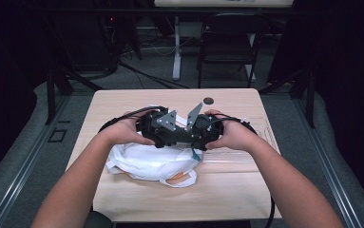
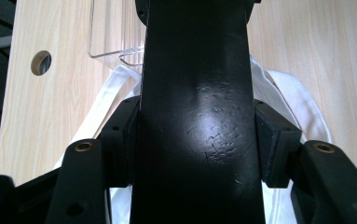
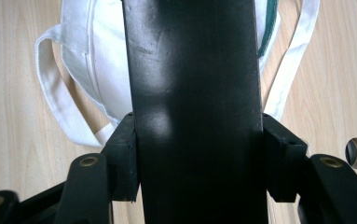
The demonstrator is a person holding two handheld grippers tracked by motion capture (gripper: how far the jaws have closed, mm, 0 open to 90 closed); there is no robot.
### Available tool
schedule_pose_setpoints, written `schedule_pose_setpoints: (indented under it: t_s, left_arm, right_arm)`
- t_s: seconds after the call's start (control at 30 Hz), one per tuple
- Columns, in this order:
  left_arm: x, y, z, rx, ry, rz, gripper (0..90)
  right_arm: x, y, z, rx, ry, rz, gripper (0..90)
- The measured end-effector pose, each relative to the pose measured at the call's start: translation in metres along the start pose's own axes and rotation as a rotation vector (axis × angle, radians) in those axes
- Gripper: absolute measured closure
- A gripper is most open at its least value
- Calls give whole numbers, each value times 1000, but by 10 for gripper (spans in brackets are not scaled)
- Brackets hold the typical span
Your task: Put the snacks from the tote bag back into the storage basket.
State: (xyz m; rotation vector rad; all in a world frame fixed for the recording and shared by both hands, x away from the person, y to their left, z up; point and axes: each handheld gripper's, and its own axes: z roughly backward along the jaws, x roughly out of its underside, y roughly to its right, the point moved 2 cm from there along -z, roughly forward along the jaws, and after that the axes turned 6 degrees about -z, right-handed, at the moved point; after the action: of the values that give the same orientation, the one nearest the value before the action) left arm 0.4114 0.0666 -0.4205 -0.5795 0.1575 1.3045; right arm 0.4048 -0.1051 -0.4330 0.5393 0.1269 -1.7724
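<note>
My left gripper (image 1: 171,137) and right gripper (image 1: 195,137) meet nose to nose over the middle of the table, a hand around each. In the left gripper view a wide, flat black bar (image 2: 197,116) runs up between the jaws, and both pads (image 2: 271,144) press on its sides. In the right gripper view my right gripper (image 3: 199,154) clamps a black bar (image 3: 195,93) the same way. I cannot tell what the bar is. Under both grippers lies a white cloth bag (image 1: 144,161) with long handles (image 3: 50,88).
A clear plastic tray (image 1: 248,149) lies on the wooden table (image 1: 122,104) to the right of the bag. An orange patch (image 1: 182,176) shows under the bag's near edge. A round hole (image 1: 208,100) sits near the table's far edge. A dark chair (image 1: 227,42) stands beyond.
</note>
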Motion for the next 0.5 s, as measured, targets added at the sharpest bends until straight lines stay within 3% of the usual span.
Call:
schedule_pose_setpoints:
  t_s: [0.23, 0.5]
  left_arm:
    - [0, -1, 0, -1, 5, 15, 408]
    - [0, -1, 0, 1, 15, 36, 364]
  right_arm:
    - [0, -1, 1, -3, 13, -7, 414]
    - [-2, 0, 2, 1, -3, 18, 422]
